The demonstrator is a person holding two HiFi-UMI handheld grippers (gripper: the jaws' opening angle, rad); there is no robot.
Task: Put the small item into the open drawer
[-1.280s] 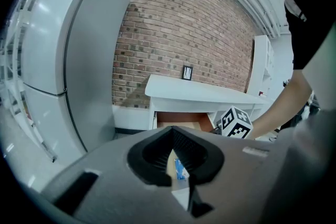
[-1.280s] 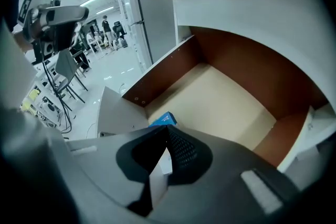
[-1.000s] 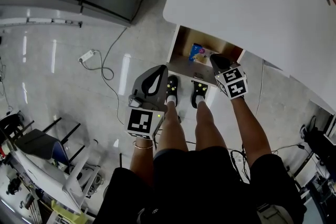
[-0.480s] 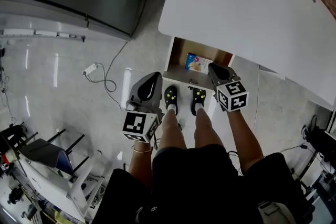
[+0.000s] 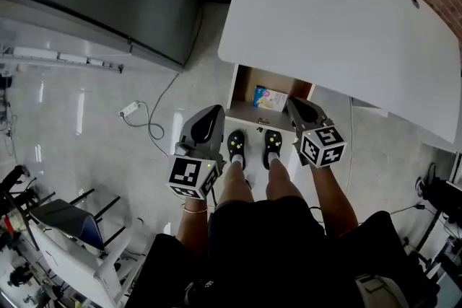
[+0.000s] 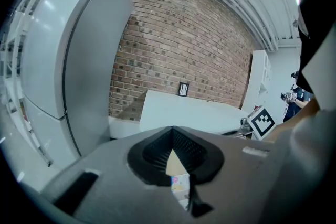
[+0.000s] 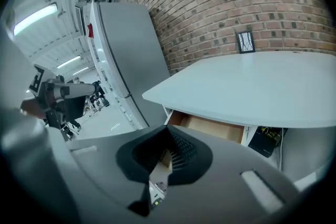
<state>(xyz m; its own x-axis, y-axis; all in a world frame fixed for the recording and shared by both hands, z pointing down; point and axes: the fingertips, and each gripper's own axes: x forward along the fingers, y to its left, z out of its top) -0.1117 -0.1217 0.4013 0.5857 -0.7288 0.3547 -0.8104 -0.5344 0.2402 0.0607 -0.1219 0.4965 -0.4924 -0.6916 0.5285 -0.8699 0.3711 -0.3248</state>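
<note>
Have raised the left gripper and the right gripper since a second ago, and drawn the right one back from over the drawer to beside its front right corner.

In the head view: can see the small item, a colourful packet, lying inside the open drawer under the white worktop. Left gripper out over the floor, left of the drawer.

In the left gripper view: jaws together on nothing, small item glimpsed beyond them.

In the right gripper view: jaws likewise pressed together and empty, facing the drawer.

Judging by this, placing done. Nothing left, unless to shut the drawer.
</note>
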